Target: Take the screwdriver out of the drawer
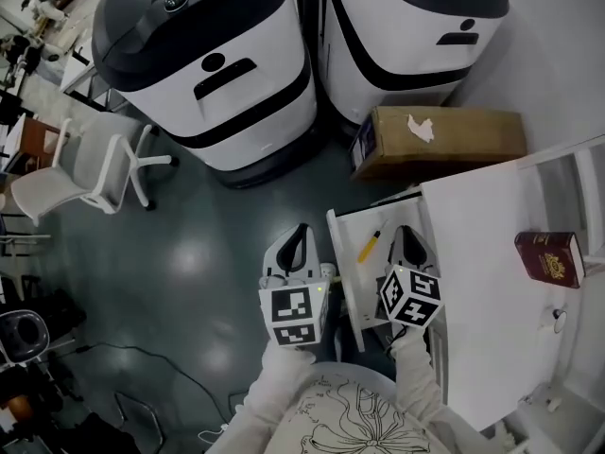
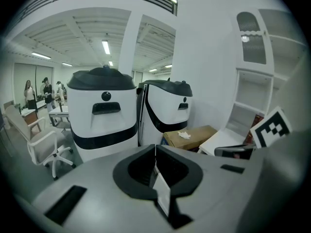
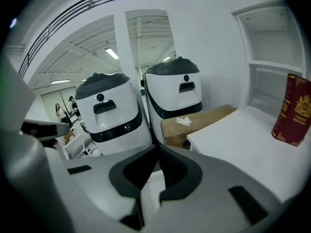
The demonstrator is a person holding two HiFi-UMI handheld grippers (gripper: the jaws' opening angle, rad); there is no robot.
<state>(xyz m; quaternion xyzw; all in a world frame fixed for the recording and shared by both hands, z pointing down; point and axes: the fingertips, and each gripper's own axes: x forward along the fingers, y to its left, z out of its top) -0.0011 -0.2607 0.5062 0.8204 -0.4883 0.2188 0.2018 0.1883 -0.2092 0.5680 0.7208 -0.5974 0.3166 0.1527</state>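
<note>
A white drawer (image 1: 340,270) stands pulled out from the white desk (image 1: 482,253). Inside it lies a yellow-handled screwdriver (image 1: 369,246). My left gripper (image 1: 301,229) hangs over the floor just left of the drawer's front panel, jaws shut and empty (image 2: 155,147). Over the drawer's right part, right of the screwdriver and apart from it, my right gripper (image 1: 406,231) is shut too, with nothing held (image 3: 158,147). The screwdriver does not show in either gripper view.
Two large white-and-black machines (image 1: 213,60) (image 1: 406,26) stand beyond the drawer. A cardboard box (image 1: 440,140) lies on the floor by the desk. A dark red book (image 1: 548,258) stands on the desk. A white office chair (image 1: 85,173) is far left.
</note>
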